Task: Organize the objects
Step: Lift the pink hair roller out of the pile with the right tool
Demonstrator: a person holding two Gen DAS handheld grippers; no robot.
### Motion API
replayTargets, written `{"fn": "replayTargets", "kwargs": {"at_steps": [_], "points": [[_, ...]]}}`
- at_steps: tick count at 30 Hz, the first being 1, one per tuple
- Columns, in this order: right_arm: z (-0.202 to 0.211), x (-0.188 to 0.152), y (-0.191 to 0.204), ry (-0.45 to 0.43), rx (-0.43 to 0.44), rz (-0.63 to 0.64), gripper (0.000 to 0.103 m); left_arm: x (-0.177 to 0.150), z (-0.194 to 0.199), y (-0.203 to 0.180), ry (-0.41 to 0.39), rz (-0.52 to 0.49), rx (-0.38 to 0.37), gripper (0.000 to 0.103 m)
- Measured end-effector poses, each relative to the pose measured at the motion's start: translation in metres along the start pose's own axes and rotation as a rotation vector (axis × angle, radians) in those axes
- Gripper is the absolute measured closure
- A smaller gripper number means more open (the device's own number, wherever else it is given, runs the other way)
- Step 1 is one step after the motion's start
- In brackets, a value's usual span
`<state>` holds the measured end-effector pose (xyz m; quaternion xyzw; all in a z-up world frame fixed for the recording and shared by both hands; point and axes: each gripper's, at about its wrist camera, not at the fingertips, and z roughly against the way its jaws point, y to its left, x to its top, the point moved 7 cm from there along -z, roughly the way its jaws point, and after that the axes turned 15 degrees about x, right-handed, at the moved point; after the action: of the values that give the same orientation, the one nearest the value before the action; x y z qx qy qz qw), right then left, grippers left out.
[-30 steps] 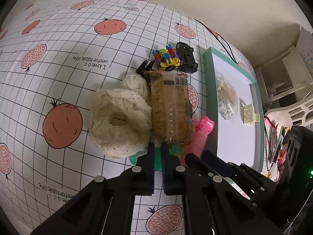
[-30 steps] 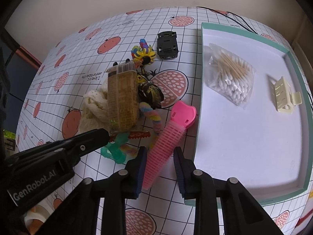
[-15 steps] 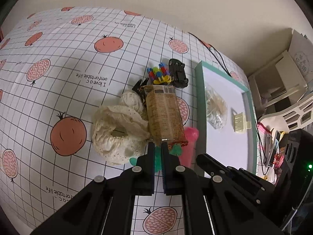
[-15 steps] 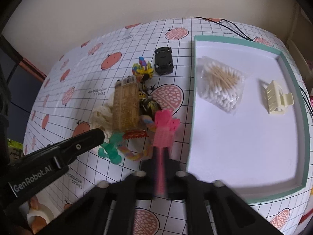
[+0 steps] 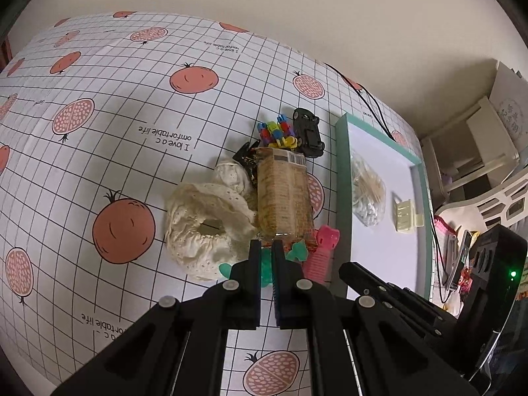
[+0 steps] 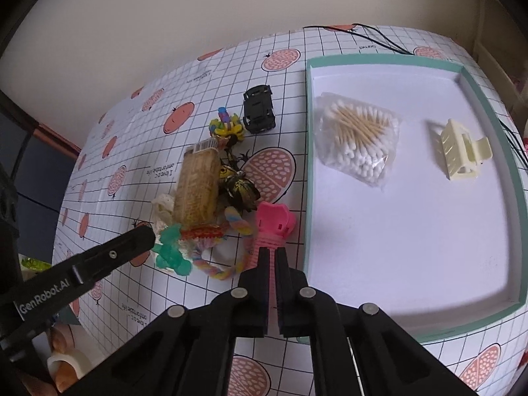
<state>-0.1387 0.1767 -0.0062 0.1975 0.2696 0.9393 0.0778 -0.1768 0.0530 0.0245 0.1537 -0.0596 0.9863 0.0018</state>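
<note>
we have the right claw (image 6: pixel 271 264) clamped on the pink ribbed plastic comb (image 6: pixel 269 231) beside the teal-rimmed white tray (image 6: pixel 488 316)'s near-left corner; next, carry it over the rim. left claw (image 5: pixel 266 257) closed, empty.

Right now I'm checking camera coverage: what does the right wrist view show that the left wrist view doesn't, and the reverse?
Only the right wrist view shows the rainbow rope and the beetle toy. Only the left shows the whole lace scrunchie and white shelves. Both share the tray, cotton swabs, cream clip, black car, and the pink comb in the right tongs.
</note>
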Motion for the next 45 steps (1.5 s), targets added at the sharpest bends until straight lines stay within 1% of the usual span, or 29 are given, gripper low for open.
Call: {"fn": "replayTargets", "kwargs": {"at_steps": [1, 3, 5, 8, 14, 18, 24, 27, 37, 38, 42, 45], "points": [[-0.002, 0.000, 0.002, 0.007, 0.008, 0.003, 0.094, 0.000, 0.000, 0.000, 0.000, 0.002, -0.001, 0.098], [-0.005, -0.001, 0.004, 0.013, 0.000, 0.014, 0.080, 0.001, 0.001, 0.002, -0.001, 0.007, -0.003, 0.098], [-0.009, -0.003, 0.008, 0.025, -0.005, 0.027, 0.077, 0.001, 0.001, 0.002, -0.001, 0.008, -0.004, 0.098], [-0.017, -0.006, 0.011, 0.045, -0.014, 0.041, 0.077, 0.001, 0.002, 0.001, -0.004, 0.007, -0.006, 0.098], [-0.032, -0.013, 0.013, 0.090, -0.087, 0.093, 0.077, 0.000, -0.001, 0.001, 0.004, 0.003, -0.006, 0.098], [-0.035, -0.014, 0.013, 0.097, -0.101, 0.103, 0.075, -0.001, -0.003, 0.001, 0.012, 0.000, 0.001, 0.098], [-0.038, -0.014, 0.012, 0.103, -0.099, 0.105, 0.075, -0.002, -0.006, 0.001, 0.020, -0.006, 0.007, 0.098], [-0.040, -0.015, 0.010, 0.108, -0.080, 0.088, 0.075, -0.003, -0.007, 0.000, 0.023, -0.010, 0.009, 0.098], [-0.046, -0.018, 0.010, 0.113, -0.103, 0.084, 0.073, -0.005, -0.011, -0.001, 0.034, -0.016, 0.019, 0.098], [-0.046, -0.017, 0.010, 0.114, -0.107, 0.085, 0.075, -0.005, -0.010, -0.001, 0.033, -0.017, 0.019, 0.098], [-0.043, -0.018, 0.011, 0.112, -0.109, 0.084, 0.077, -0.003, -0.005, 0.000, 0.026, -0.016, 0.015, 0.098], [-0.037, -0.015, 0.014, 0.089, -0.092, 0.077, 0.077, -0.001, 0.001, 0.001, 0.012, -0.016, 0.011, 0.098]]}}
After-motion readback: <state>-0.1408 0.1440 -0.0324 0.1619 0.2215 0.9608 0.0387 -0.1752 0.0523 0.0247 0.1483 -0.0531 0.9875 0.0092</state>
